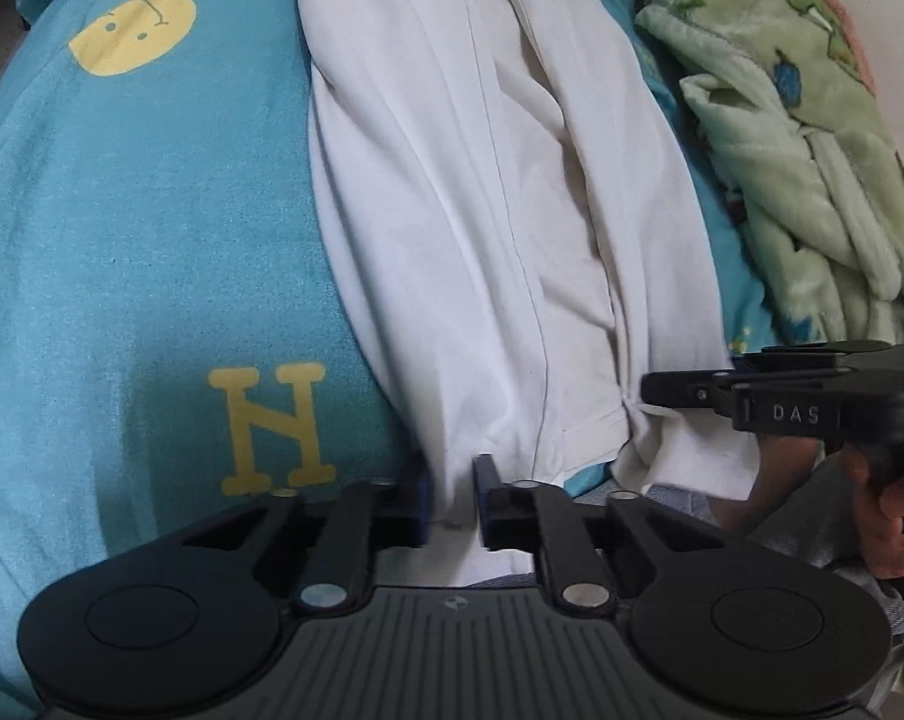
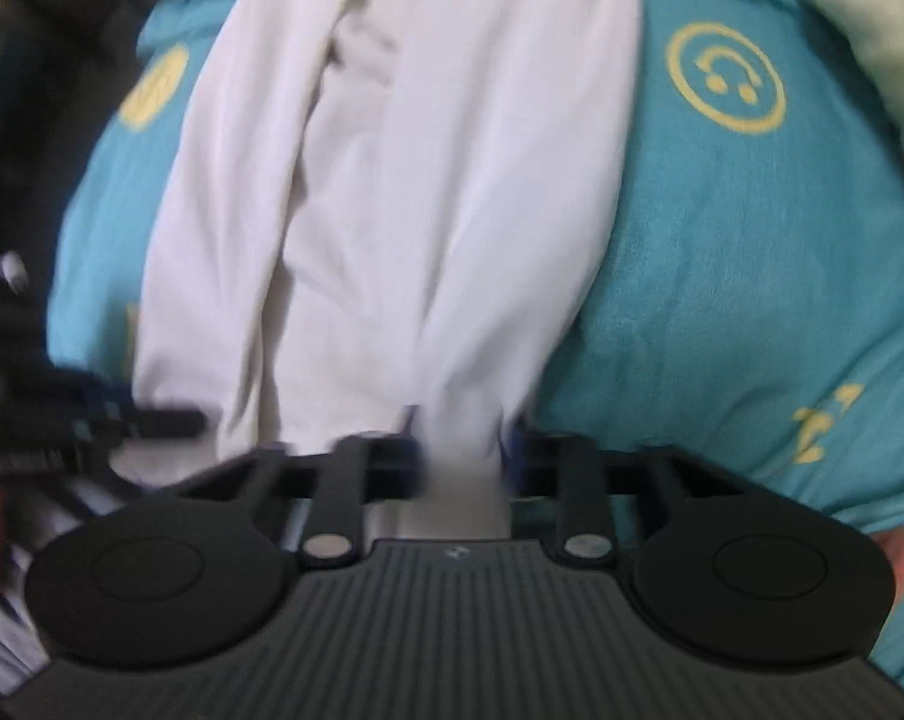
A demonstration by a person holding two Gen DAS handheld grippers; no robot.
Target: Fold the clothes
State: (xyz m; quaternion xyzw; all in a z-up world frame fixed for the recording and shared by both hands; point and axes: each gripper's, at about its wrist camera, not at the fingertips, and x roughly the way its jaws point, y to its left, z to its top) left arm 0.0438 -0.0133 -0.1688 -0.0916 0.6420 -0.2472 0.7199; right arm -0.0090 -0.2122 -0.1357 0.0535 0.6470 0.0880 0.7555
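A white garment (image 1: pixel 482 210) of smooth, thin cloth with long creases and a seam lies lengthwise on a teal bedsheet (image 1: pixel 152 252) printed with yellow smiley faces and a letter "H". A fuzzy green fleece (image 1: pixel 800 168) is bunched beside it. The left gripper (image 1: pixel 452 504) is clenched on the garment's near edge. The right gripper (image 2: pixel 461 456) pinches a fold of the same edge; "DAS" is embossed on its side.
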